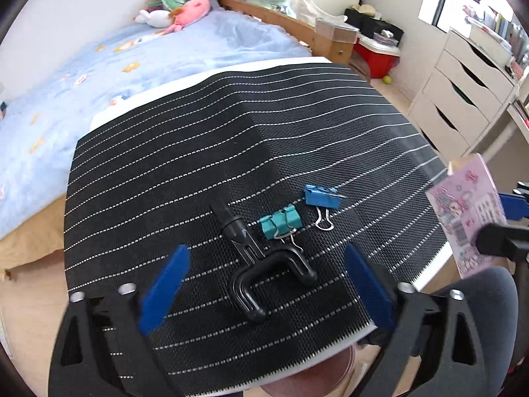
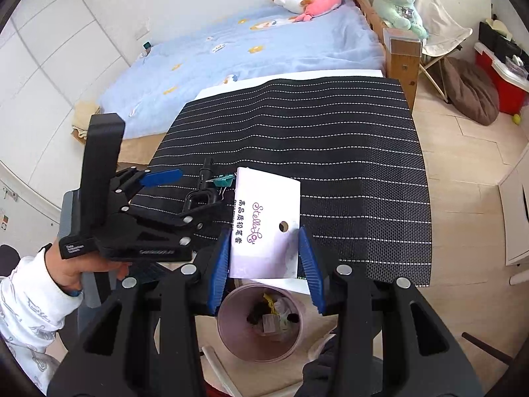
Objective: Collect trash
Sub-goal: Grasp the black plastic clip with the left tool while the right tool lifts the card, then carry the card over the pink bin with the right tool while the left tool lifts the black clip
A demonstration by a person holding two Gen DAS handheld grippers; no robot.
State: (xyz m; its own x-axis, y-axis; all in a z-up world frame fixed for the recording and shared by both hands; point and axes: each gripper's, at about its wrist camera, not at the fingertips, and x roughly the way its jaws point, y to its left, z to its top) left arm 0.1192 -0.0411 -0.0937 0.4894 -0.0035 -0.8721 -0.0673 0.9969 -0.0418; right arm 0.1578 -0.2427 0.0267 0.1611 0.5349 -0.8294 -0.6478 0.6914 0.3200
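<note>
My right gripper (image 2: 266, 264) is shut on a pink printed pencil box (image 2: 266, 225), held above the pink trash bin (image 2: 259, 322), which has several scraps inside. The box also shows at the right edge of the left wrist view (image 1: 469, 215). My left gripper (image 1: 264, 284) is open and empty, low over the striped black mat (image 1: 231, 152), straddling a black plastic hook part (image 1: 261, 264). A teal binder clip (image 1: 281, 223) and a blue binder clip (image 1: 322, 198) lie just beyond it. The left gripper also shows in the right wrist view (image 2: 162, 178).
The mat covers a white table (image 2: 330, 76) that stands against a bed (image 1: 115, 76) with stuffed toys. White drawers (image 1: 463, 92) stand at the right, a red box (image 1: 377, 56) and a brown cushion (image 2: 469, 92) on the floor.
</note>
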